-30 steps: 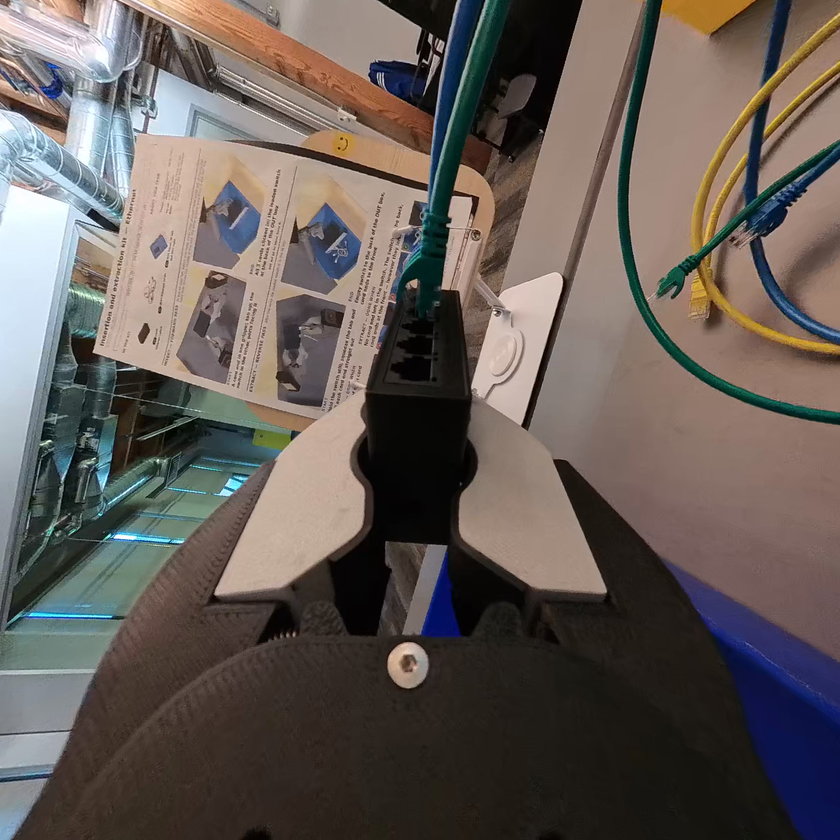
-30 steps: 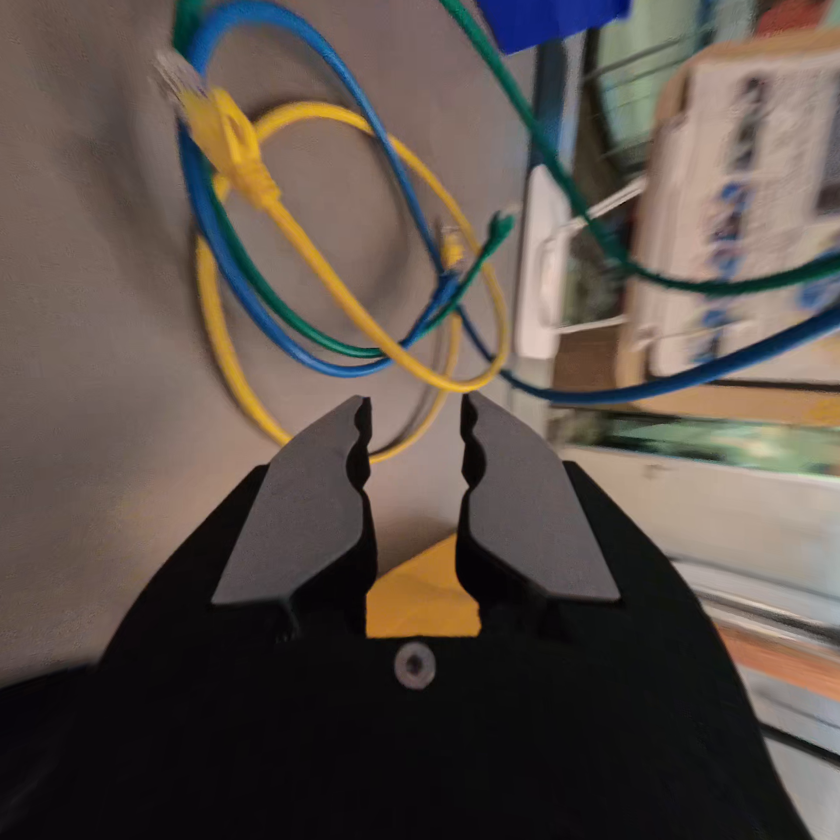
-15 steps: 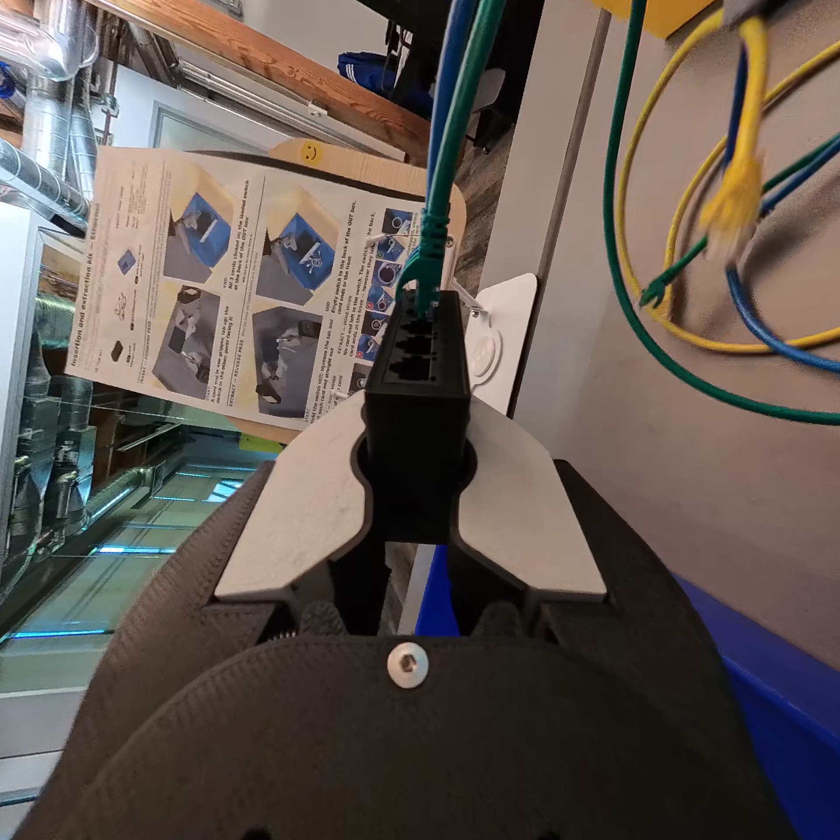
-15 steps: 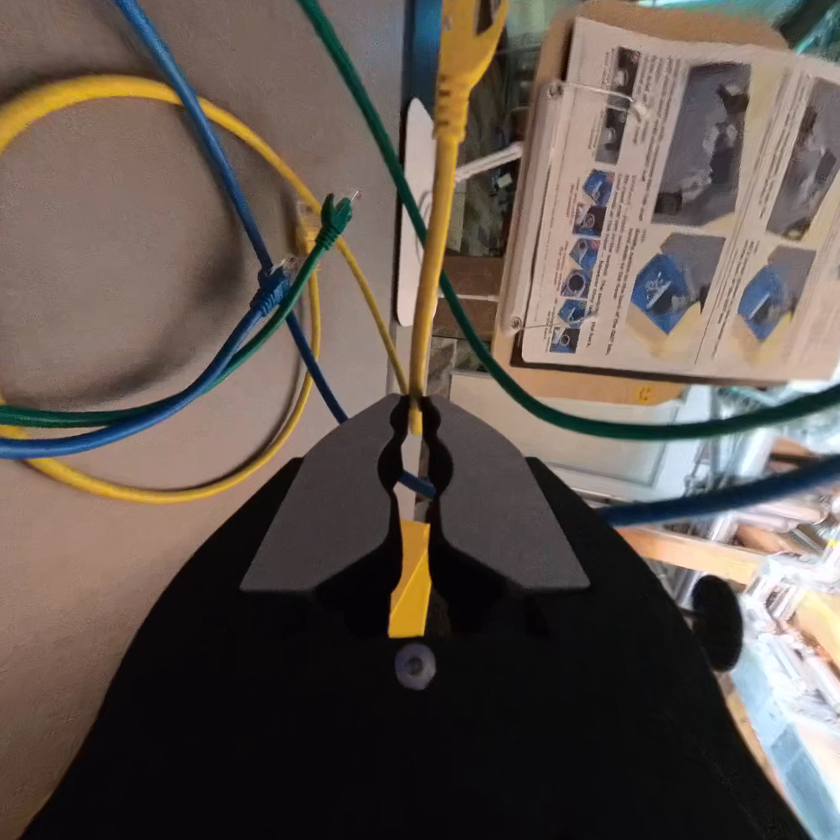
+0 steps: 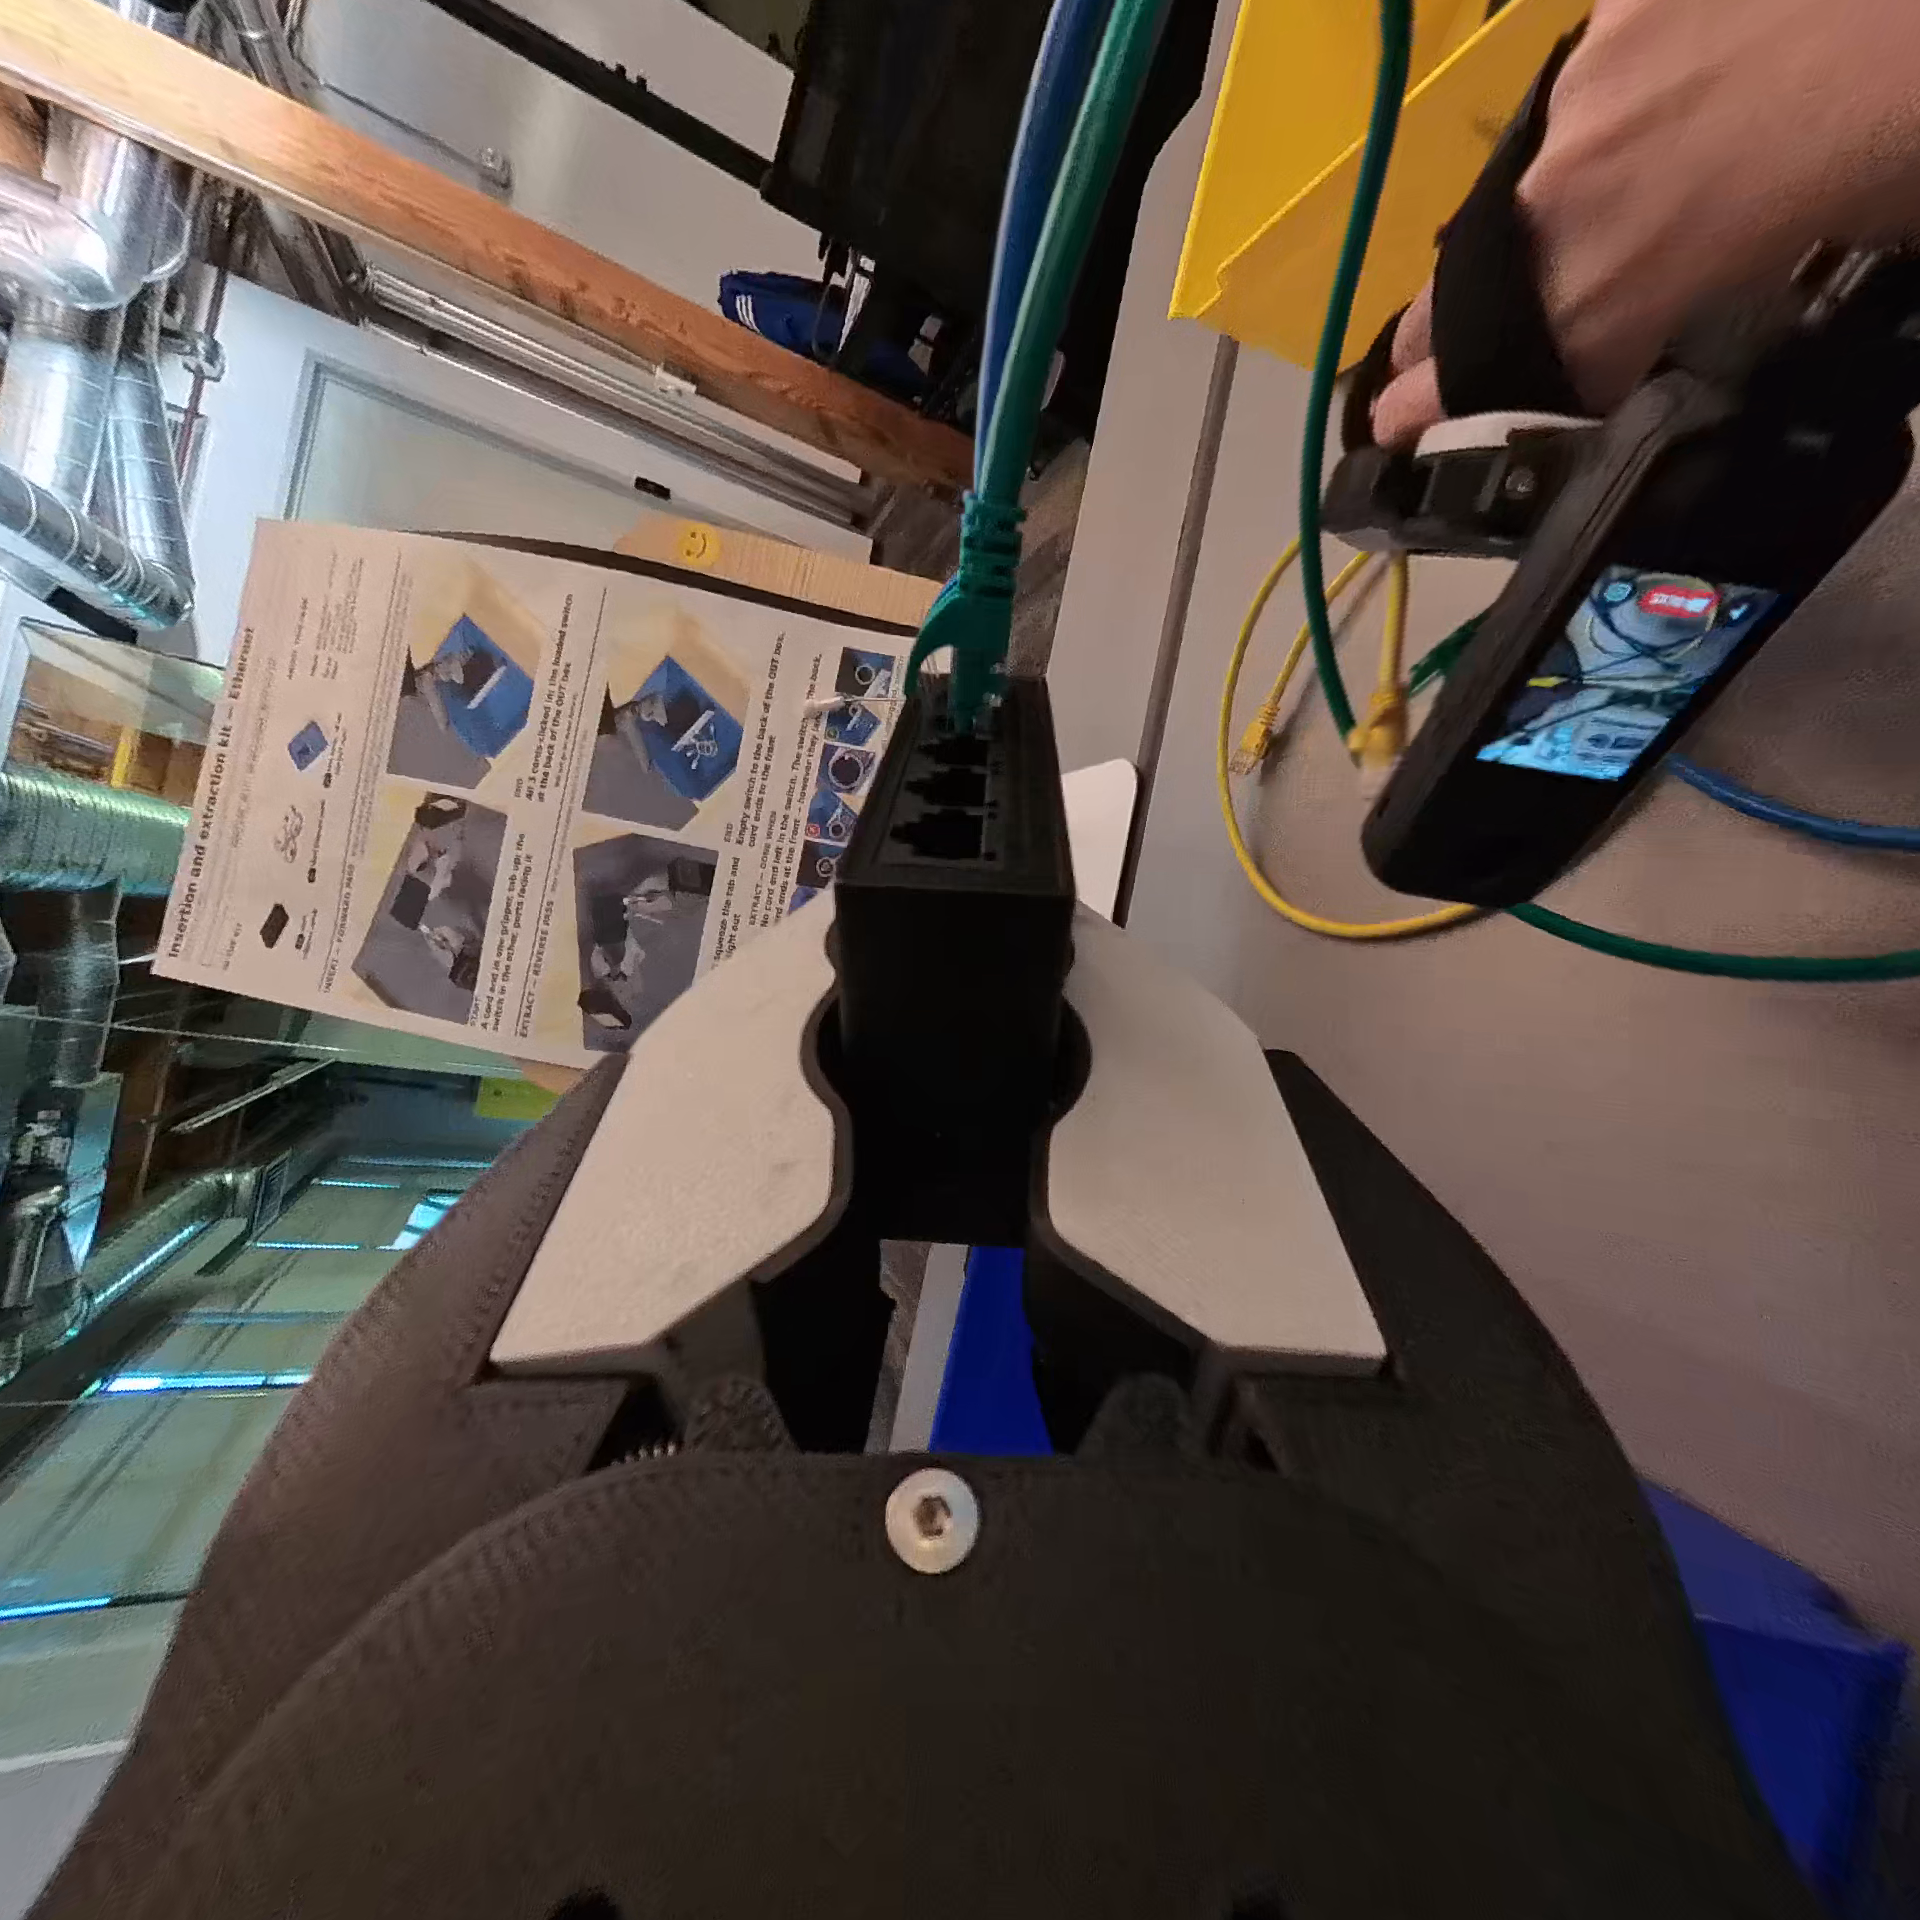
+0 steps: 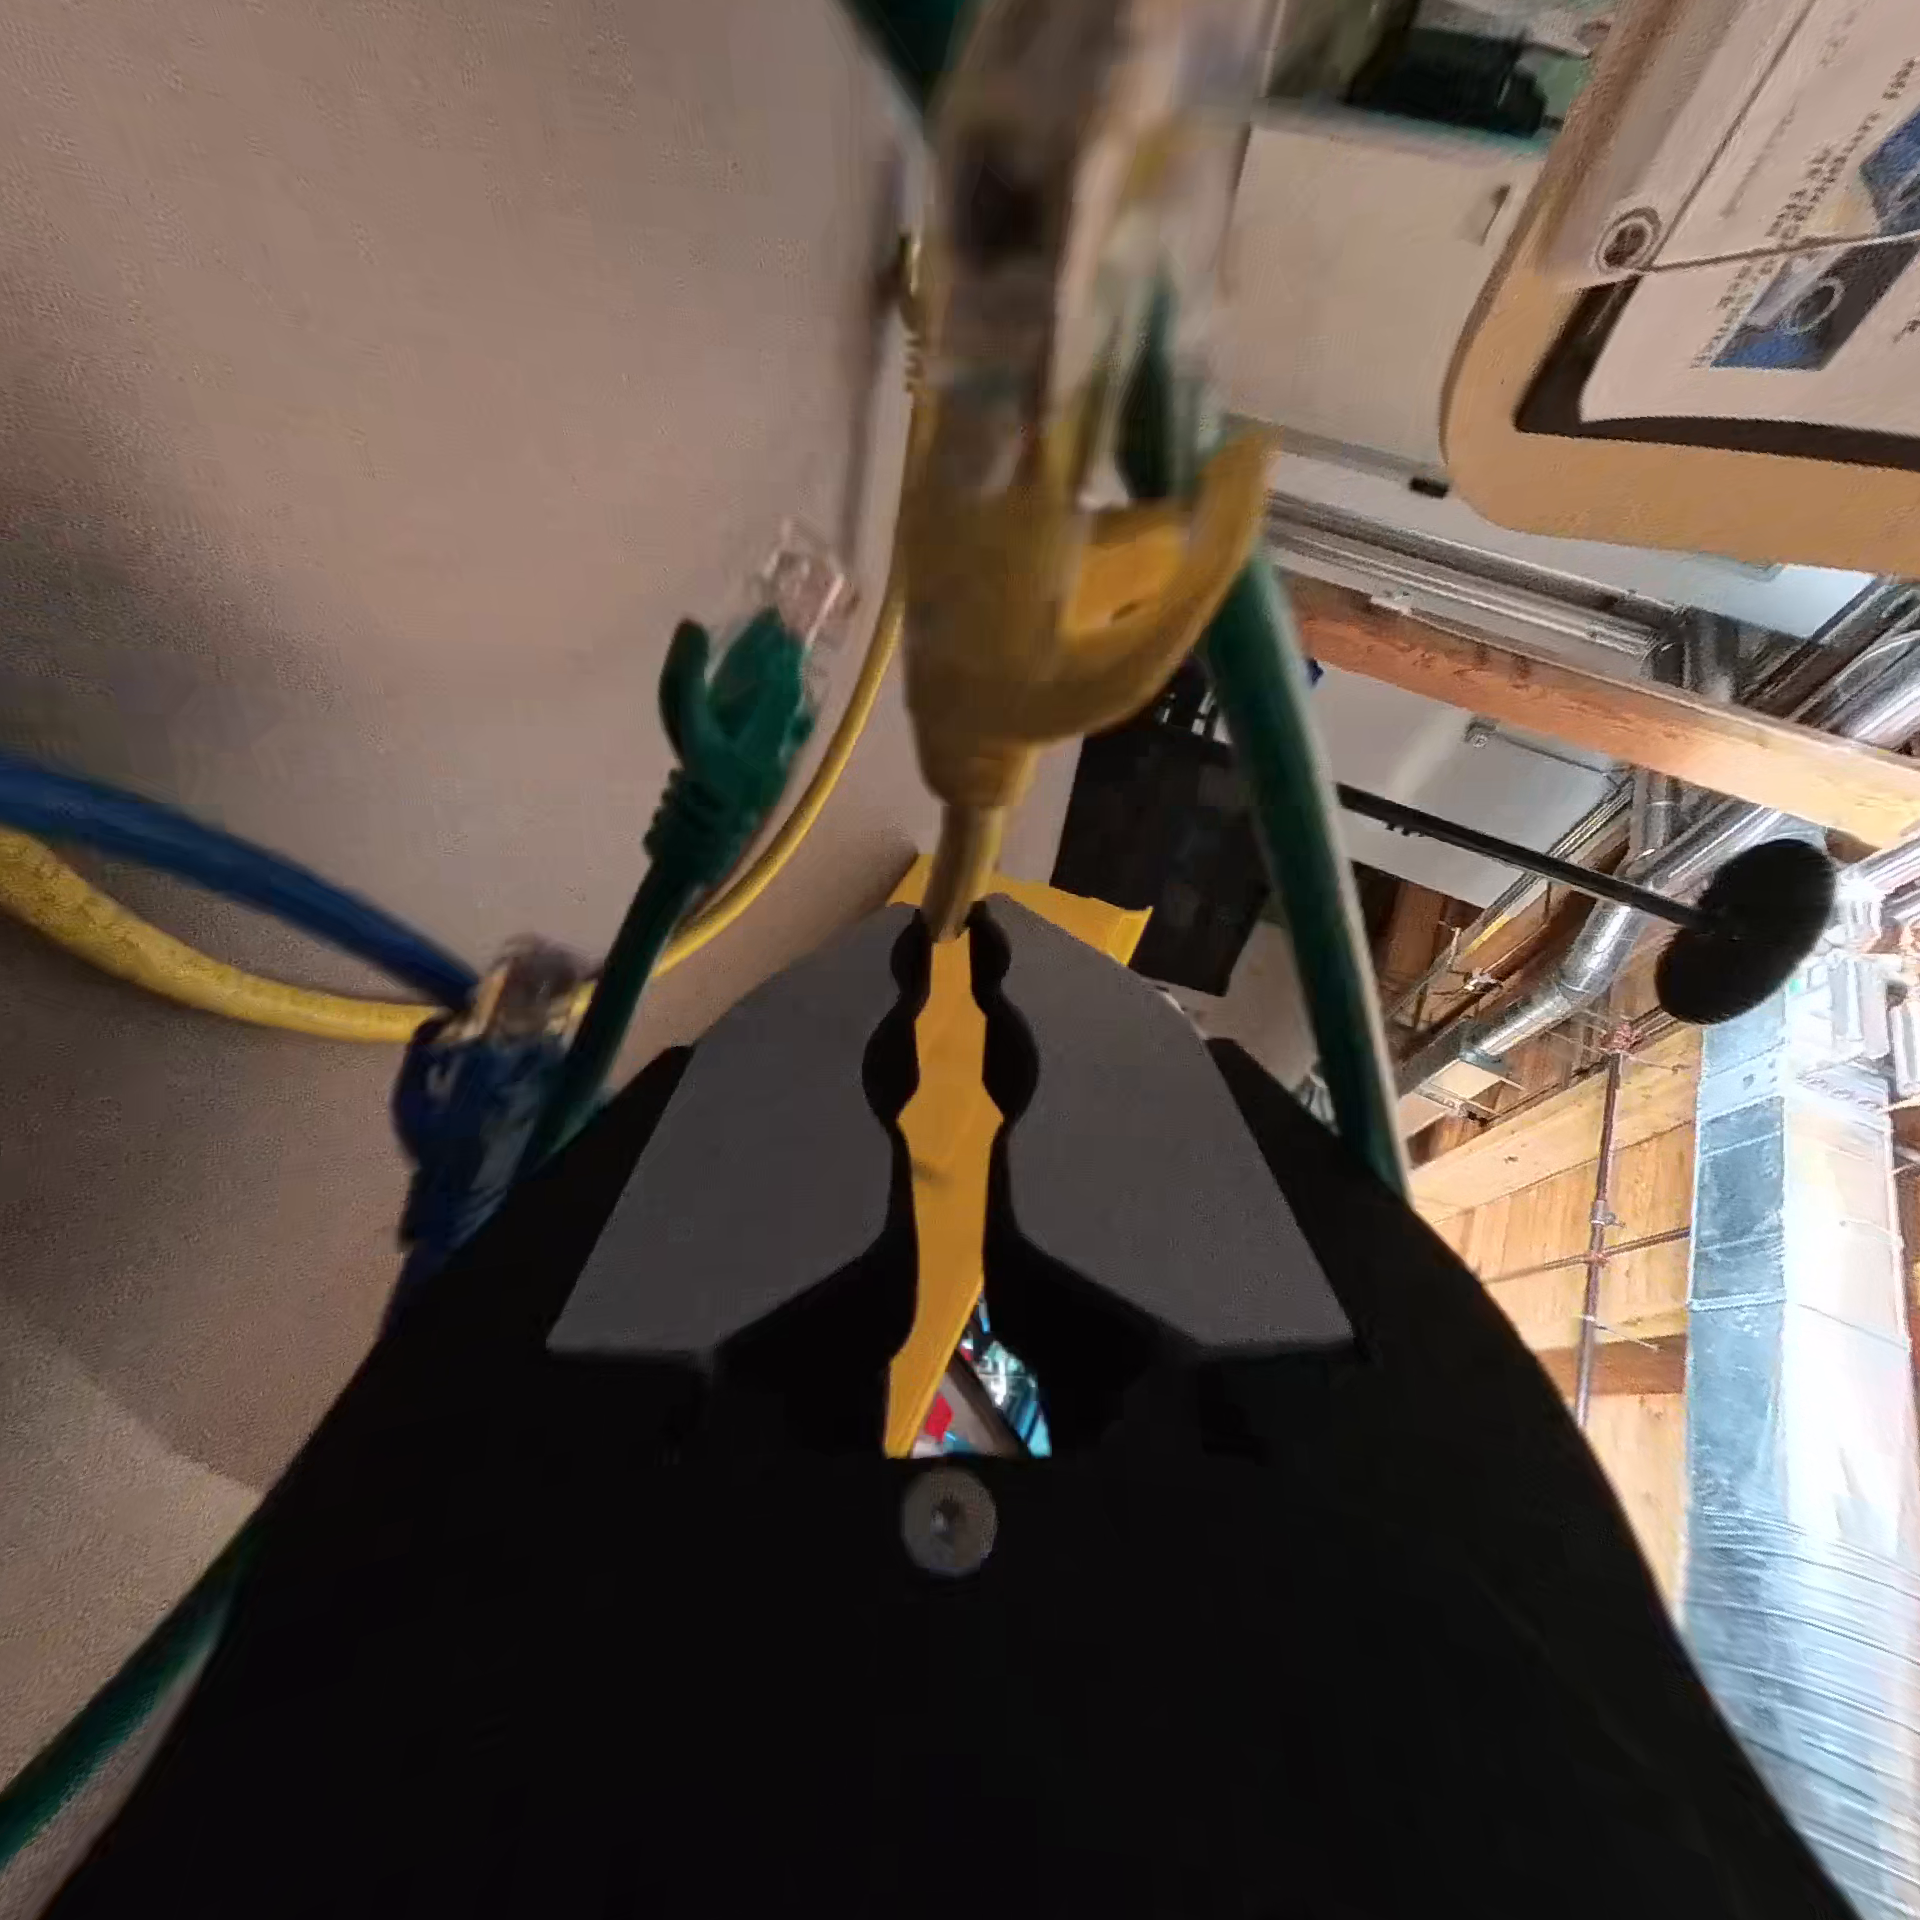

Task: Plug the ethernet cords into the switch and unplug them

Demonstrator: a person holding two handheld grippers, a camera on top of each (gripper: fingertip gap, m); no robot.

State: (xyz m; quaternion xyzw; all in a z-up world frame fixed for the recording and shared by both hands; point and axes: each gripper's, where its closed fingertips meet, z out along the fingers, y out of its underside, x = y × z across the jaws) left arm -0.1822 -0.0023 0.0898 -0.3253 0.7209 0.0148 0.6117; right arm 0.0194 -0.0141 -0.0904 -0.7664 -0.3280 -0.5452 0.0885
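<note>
My left gripper (image 5: 951, 966) is shut on the black switch (image 5: 956, 831), ports facing up in the view. A green cord (image 5: 982, 613) is plugged into a far port, with a blue cord (image 5: 1029, 260) running beside it. The nearer ports look empty. My right gripper (image 6: 956, 920) is shut on the yellow cord (image 6: 966, 831) just behind its plug (image 6: 1029, 499), which is blurred. In the left wrist view, a hand holds the right gripper's body (image 5: 1590, 707) to the right of the switch, apart from it.
Loose green plug (image 6: 743, 707), blue plug (image 6: 468, 1081) and yellow loops (image 5: 1247, 810) lie on the grey surface. An instruction sheet (image 5: 468, 790) stands behind the switch. There is a yellow bin (image 5: 1330, 187), a blue bin (image 5: 1766, 1714) and a white stand (image 5: 1101, 831). Spacing between my two grippers at the tips: around 25 cm.
My right gripper closed on the yellow cord, lifted it off the surface and came in beside the switch. My left gripper kept hold of the switch with little movement.
</note>
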